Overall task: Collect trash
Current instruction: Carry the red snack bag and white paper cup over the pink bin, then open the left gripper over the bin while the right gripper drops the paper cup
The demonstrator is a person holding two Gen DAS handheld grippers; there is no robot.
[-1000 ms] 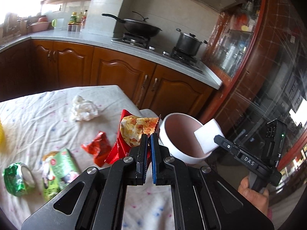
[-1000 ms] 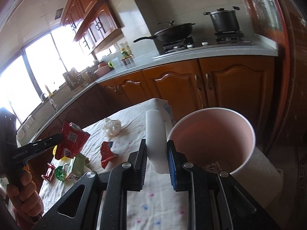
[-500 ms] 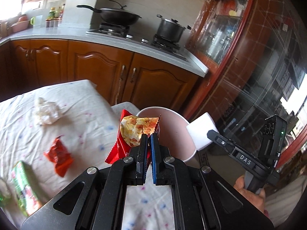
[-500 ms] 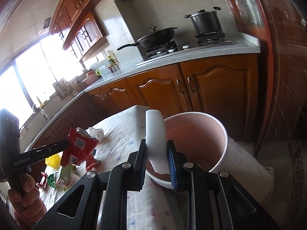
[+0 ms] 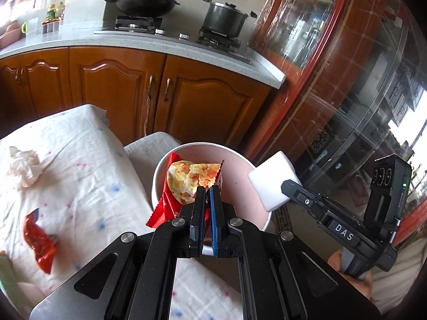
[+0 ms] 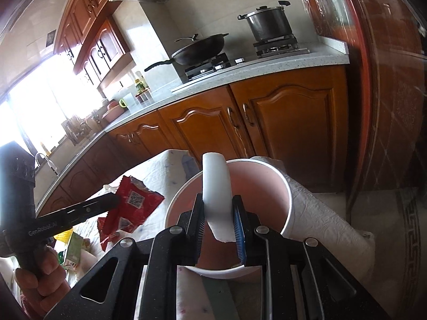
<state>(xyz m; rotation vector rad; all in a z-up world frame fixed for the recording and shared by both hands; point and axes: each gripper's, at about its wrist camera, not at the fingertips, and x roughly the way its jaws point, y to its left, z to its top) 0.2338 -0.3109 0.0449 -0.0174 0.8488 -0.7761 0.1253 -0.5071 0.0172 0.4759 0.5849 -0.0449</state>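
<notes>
We cannot see the lower part of the red snack bag [image 5: 170, 202], which is hidden behind the left gripper [image 5: 206, 190], nor the near rim of the pink bin [image 6: 261, 194], which is covered by the right gripper [image 6: 217, 205] and the white foam block [image 6: 216, 186] it clamps. At the near left edge of the left wrist view a green packet [image 5: 6, 280] is cut off and blurred. The bottles [image 6: 140, 84] on the far counter are too small to identify.
</notes>
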